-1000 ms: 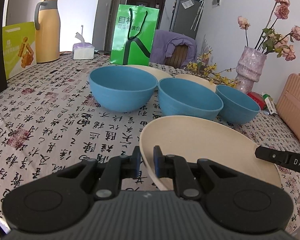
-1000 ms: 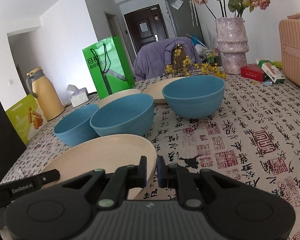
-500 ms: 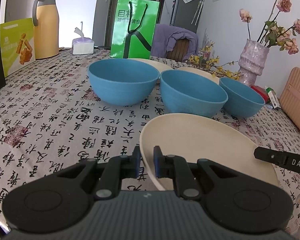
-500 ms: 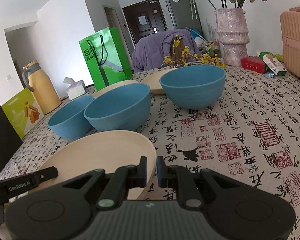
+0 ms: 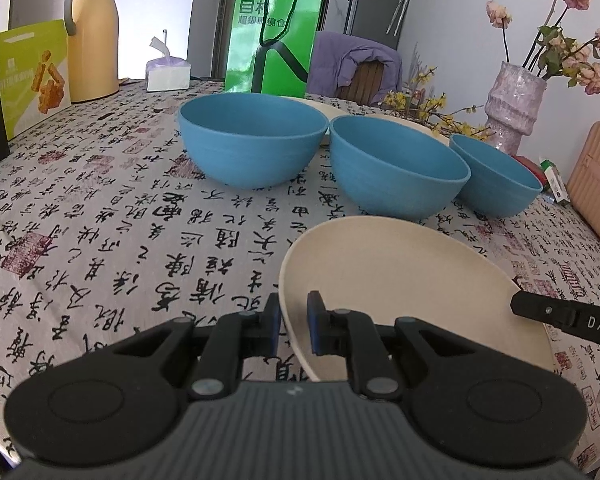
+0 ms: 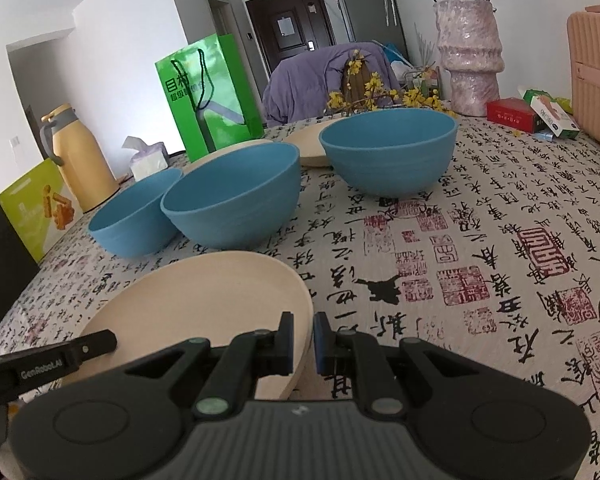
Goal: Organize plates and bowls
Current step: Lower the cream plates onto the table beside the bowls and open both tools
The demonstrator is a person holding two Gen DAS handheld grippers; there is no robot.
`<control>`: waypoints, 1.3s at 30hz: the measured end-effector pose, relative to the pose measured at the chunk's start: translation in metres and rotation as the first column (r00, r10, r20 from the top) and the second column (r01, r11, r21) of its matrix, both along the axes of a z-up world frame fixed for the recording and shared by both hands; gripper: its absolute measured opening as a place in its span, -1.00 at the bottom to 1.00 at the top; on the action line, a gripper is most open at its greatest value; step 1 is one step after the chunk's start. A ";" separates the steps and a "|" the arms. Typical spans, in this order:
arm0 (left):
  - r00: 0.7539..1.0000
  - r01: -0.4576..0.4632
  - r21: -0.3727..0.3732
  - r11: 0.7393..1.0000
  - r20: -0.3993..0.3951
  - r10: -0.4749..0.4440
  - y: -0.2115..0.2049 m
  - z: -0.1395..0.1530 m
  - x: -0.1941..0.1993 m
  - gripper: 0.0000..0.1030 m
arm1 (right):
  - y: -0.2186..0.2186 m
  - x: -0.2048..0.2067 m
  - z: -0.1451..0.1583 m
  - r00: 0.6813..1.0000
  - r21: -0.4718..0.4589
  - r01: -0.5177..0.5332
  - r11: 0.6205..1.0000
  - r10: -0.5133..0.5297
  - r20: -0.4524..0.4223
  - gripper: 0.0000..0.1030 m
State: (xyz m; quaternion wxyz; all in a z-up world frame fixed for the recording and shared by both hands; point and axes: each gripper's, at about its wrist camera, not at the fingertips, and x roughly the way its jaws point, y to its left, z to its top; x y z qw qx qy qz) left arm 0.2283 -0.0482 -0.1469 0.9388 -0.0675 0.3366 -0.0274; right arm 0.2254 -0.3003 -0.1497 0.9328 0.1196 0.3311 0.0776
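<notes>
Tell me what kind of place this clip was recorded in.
Most likely a home dining area, judging by the tablecloth printed with calligraphy, a refrigerator by the entrance door, and a chair draped with a purple jacket. A vase of dried roses adds to the lived-in look.

Two far cream plates (image 6: 312, 148) mostly behind blue bowls (image 6: 388, 152), pink case (image 5: 596, 184) cut off at edge

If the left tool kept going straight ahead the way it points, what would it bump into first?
Probably the middle blue bowl. The left tool is shut on the cream plate rim, so the plate's far edge would likely reach the bowl first, though depth is unclear.
</notes>
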 end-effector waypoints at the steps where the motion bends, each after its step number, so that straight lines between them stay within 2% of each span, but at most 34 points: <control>1: 1.000 0.001 0.000 1.000 -0.002 -0.001 0.000 -0.001 0.000 -0.74 | 0.000 0.000 -0.001 1.000 -0.001 -0.001 1.000 0.001 -0.002 -0.78; 10: 1.000 0.005 -0.001 1.000 -0.021 -0.005 0.000 -0.007 0.002 -0.70 | -0.001 0.001 -0.003 1.000 0.007 -0.010 1.000 0.010 -0.005 -0.78; 14: 1.000 0.010 -0.013 1.000 -0.027 -0.011 0.002 -0.007 0.003 -0.67 | -0.004 0.006 -0.007 0.999 0.044 -0.027 0.999 0.029 -0.045 -0.70; 17: 0.999 0.006 -0.025 1.000 -0.033 -0.007 0.005 -0.007 0.004 -0.42 | -0.008 0.005 -0.006 0.999 0.065 -0.023 0.998 0.026 -0.041 -0.66; 19: 1.000 0.001 -0.027 1.000 -0.029 -0.002 0.006 -0.005 0.004 -0.08 | -0.010 0.004 -0.004 0.999 0.072 -0.022 0.997 0.025 -0.031 -0.36; 20: 1.000 0.000 -0.029 1.000 -0.024 -0.001 0.007 -0.004 0.003 -0.02 | -0.012 0.003 -0.003 0.999 0.082 -0.023 0.996 0.026 -0.028 -0.02; 22: 1.000 -0.002 -0.028 1.000 -0.013 0.001 0.008 -0.002 0.002 0.25 | -0.014 0.001 -0.001 1.000 0.095 -0.028 0.995 0.029 -0.012 0.35; 24: 1.000 -0.004 -0.029 1.000 0.004 0.004 0.009 0.000 0.000 0.48 | -0.014 0.000 0.002 0.999 0.095 -0.033 0.995 0.033 -0.001 0.50; 27: 1.000 0.001 -0.033 0.999 0.027 -0.001 0.012 0.005 -0.003 0.65 | -0.015 -0.001 0.005 0.999 0.109 -0.044 0.993 0.043 0.014 0.76; 30: 0.999 -0.002 -0.038 0.999 0.042 0.003 0.014 0.008 -0.005 0.95 | -0.016 -0.003 0.008 0.998 0.137 -0.049 0.989 0.044 0.035 0.84; 31: 0.999 -0.003 -0.044 0.999 0.049 0.005 0.015 0.009 -0.006 1.00 | -0.016 -0.005 0.009 0.998 0.144 -0.045 0.989 0.039 0.045 0.84; 34: 0.998 0.000 -0.056 0.998 0.060 0.003 0.016 0.013 -0.009 1.00 | -0.014 -0.010 0.014 0.997 0.130 -0.021 0.991 0.011 0.078 0.85; 37: 0.997 0.006 -0.064 0.998 0.078 -0.001 0.017 0.016 -0.013 1.00 | -0.012 -0.015 0.019 0.994 0.107 0.002 0.994 -0.014 0.113 1.00; 39: 0.996 0.009 -0.064 0.998 0.092 -0.003 0.018 0.018 -0.015 1.00 | -0.013 -0.016 0.021 0.992 0.108 0.005 0.994 -0.018 0.124 1.00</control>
